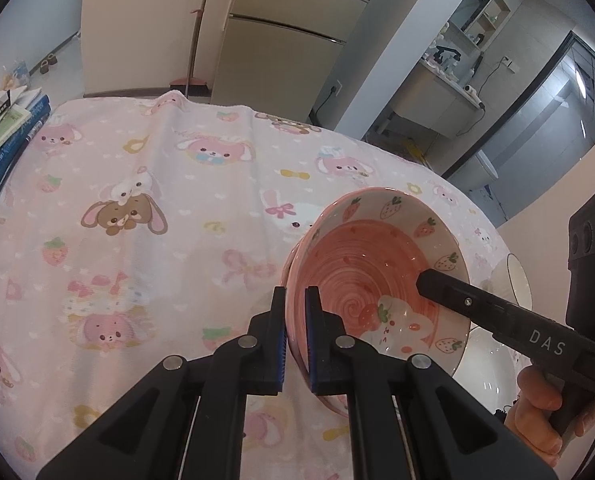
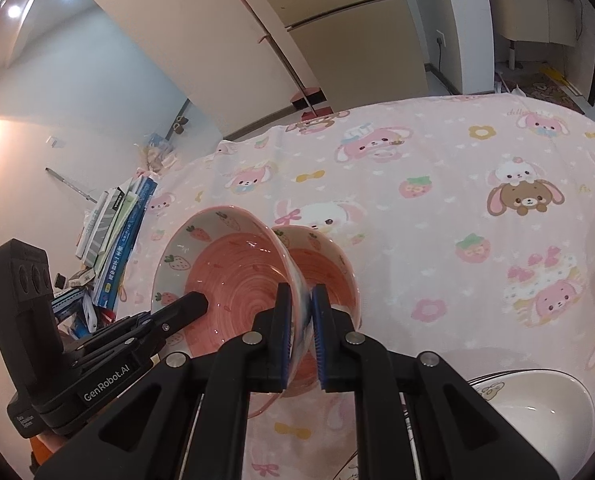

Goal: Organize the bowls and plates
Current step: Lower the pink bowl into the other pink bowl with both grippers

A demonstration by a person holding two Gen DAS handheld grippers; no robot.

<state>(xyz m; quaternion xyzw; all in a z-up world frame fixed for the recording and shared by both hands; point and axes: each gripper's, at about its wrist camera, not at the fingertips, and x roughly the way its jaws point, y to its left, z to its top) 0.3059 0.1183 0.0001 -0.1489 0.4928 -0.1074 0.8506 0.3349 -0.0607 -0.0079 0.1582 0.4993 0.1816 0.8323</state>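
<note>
A pink strawberry bowl [image 1: 377,272] is tilted over the pink cartoon cloth [image 1: 137,200]. My left gripper [image 1: 295,294] is shut on its near rim. A second rim of the same pattern shows just behind that edge. In the right wrist view my right gripper [image 2: 301,294] is shut on the opposite rim of this bowl [image 2: 233,272], and a second pink strawberry bowl [image 2: 325,264] leans against that rim on the right. Each gripper has one finger inside the first bowl: the right one's finger [image 1: 449,292] and the left one's finger [image 2: 185,308].
White bowls with dark rims [image 2: 537,404] stand at the cloth's near right corner, also seen beyond the pink bowl [image 1: 517,284]. A stack of books [image 1: 5,128] lies at the table's left edge. A person's hand [image 1: 537,408] holds the right gripper.
</note>
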